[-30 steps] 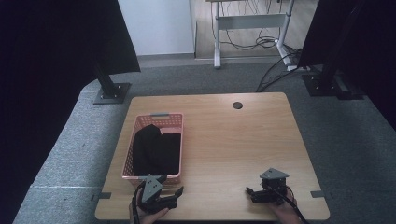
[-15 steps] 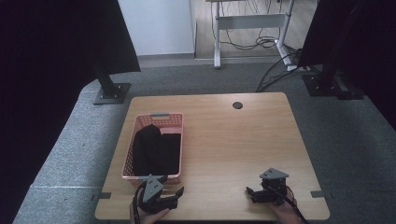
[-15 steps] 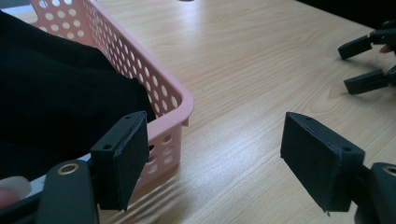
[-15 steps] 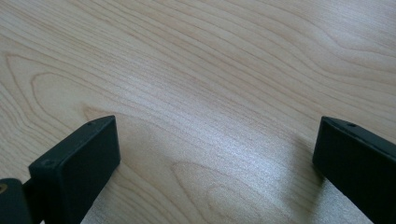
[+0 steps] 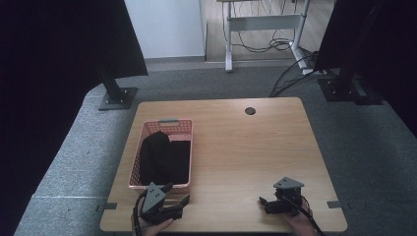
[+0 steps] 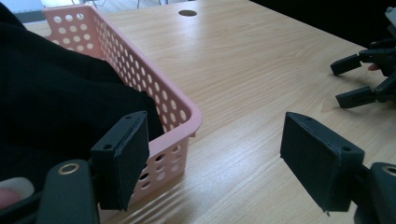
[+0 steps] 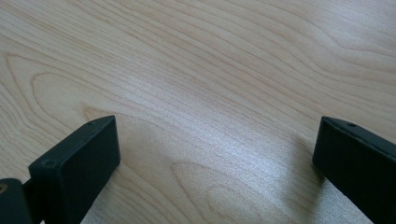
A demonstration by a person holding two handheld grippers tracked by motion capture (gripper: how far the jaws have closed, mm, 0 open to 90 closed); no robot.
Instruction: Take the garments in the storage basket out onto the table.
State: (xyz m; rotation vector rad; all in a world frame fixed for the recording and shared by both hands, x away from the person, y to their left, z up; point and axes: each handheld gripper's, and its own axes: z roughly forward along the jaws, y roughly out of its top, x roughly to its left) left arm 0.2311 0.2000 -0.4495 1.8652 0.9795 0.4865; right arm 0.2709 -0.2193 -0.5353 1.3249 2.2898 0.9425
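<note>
High view, pink basket (image 5: pixel 182 129) at centre left of the frame holding what looks like black cloth (image 5: pixel 160 157), left gripper (image 5: pixel 178 197) spread just below it, right gripper (image 5: pixel 264 205) spread at lower right on bare table (image 5: pixel 246 152).

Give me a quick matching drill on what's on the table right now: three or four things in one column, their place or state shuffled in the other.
Things:
1. pink basket
2. black cloth
3. left gripper
4. right gripper

Places or states:
A. open over bare wood at the near right edge
B. lying inside the basket
C. standing on the left half of the table
D. open, just before the basket's near end

Pairs: 1-C, 2-B, 3-D, 4-A
</note>
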